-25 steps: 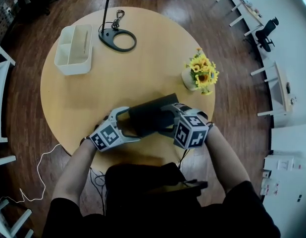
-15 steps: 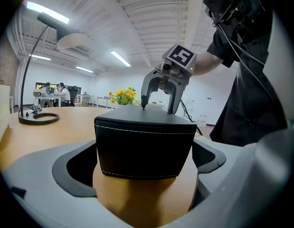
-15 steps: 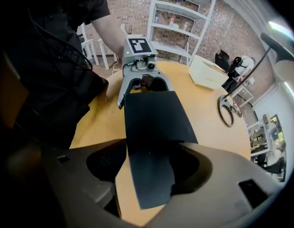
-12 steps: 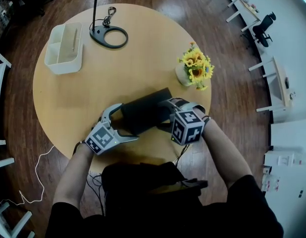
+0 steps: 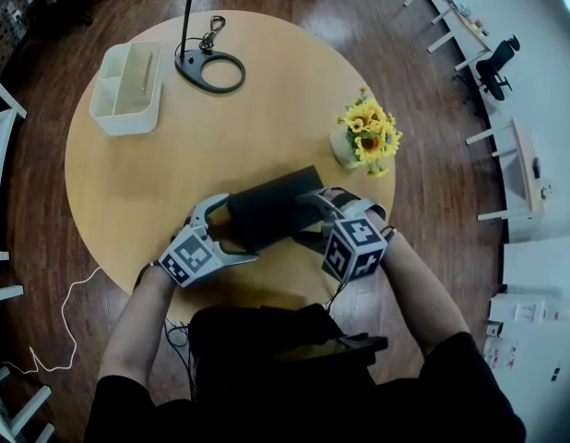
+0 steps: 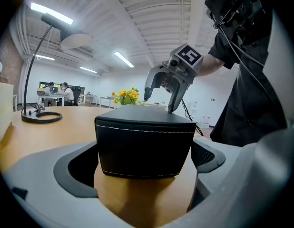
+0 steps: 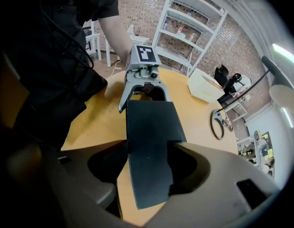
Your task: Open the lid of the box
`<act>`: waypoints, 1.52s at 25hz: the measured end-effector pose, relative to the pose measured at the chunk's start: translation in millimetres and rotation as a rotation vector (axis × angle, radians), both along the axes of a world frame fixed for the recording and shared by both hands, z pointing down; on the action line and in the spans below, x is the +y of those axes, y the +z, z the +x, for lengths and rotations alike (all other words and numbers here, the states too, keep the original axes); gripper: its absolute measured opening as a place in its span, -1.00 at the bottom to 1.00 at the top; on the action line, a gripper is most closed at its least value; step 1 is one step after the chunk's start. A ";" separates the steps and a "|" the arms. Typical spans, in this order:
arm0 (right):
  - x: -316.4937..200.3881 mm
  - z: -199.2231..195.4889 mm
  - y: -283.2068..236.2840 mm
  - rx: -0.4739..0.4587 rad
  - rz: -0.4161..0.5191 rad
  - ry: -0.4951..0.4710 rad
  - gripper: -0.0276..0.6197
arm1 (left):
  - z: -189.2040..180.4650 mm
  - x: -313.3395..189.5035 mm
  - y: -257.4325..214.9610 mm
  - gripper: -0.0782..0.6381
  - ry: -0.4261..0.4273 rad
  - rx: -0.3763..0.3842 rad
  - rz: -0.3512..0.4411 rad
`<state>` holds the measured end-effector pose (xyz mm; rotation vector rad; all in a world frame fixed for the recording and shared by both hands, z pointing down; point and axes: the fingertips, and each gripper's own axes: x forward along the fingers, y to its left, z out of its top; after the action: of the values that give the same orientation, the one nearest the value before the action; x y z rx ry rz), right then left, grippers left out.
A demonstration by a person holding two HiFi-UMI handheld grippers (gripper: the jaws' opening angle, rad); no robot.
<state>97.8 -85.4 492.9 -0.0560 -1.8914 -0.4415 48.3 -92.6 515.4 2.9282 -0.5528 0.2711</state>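
Box [image 5: 271,212] lies shut between closing jaws: left gripper [image 5: 231,231] at nine o'clock, right gripper [image 5: 308,218] at three, neither pinching yet. Hold it down; raise only the lid [image 6: 147,117].

Dark plank floor [image 5: 423,155] under a round pale-wood bench [image 5: 137,183]; white desks [image 5: 465,28] and a black office chair [image 5: 497,58] along one side; white shelving [image 7: 190,32] against a brick wall [image 7: 142,4]; strip lights [image 6: 51,13] on a ribbed white ceiling [image 6: 156,13].
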 end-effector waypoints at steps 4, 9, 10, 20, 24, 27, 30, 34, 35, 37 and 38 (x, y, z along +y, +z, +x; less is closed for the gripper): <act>-0.4 0.7 -1.1 -0.035 0.003 0.038 -0.10 | -0.2 1.0 0.5 0.88 -0.002 -0.011 0.012; 0.2 2.8 -0.9 -0.070 0.031 0.080 -0.12 | 0.0 1.0 2.0 0.87 0.005 -0.026 0.028; -1.9 2.4 -3.4 -0.091 0.041 0.097 -0.12 | -0.6 1.0 2.8 0.87 0.007 -0.032 0.030; -34.0 -12.8 -54.5 -0.256 0.075 0.236 -0.36 | 5.7 10.5 14.2 0.64 -0.023 -0.095 0.040; -23.5 30.0 -28.3 -0.197 0.058 0.288 -0.36 | 12.7 24.5 9.9 0.83 -0.068 -0.074 0.050; -18.6 39.7 -18.8 -0.218 0.003 0.321 -0.36 | 18.8 24.1 3.5 0.93 -0.159 -0.001 -0.007; -15.8 37.0 -20.5 -0.226 -0.008 0.256 -0.36 | 30.7 24.3 0.8 0.93 -0.219 0.012 -0.003; -7.1 29.5 -15.2 -0.167 0.009 0.064 -0.25 | 36.3 17.3 -2.0 0.93 -0.324 0.032 0.015; -2.6 27.7 -12.5 -0.155 -0.003 0.032 -0.13 | 36.9 16.7 -2.4 0.94 -0.334 0.031 0.021; 3.8 25.4 -11.4 -0.137 -0.028 -0.031 -0.17 | 37.7 16.8 -2.9 0.94 -0.341 0.022 0.033; 6.8 24.5 -12.5 -0.129 -0.047 -0.061 -0.12 | 38.1 16.7 -2.8 0.94 -0.344 0.014 0.042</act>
<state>122.3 -78.7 480.3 -0.1195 -2.0317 -0.4514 86.4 -75.9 512.6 2.8040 -1.0525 0.1972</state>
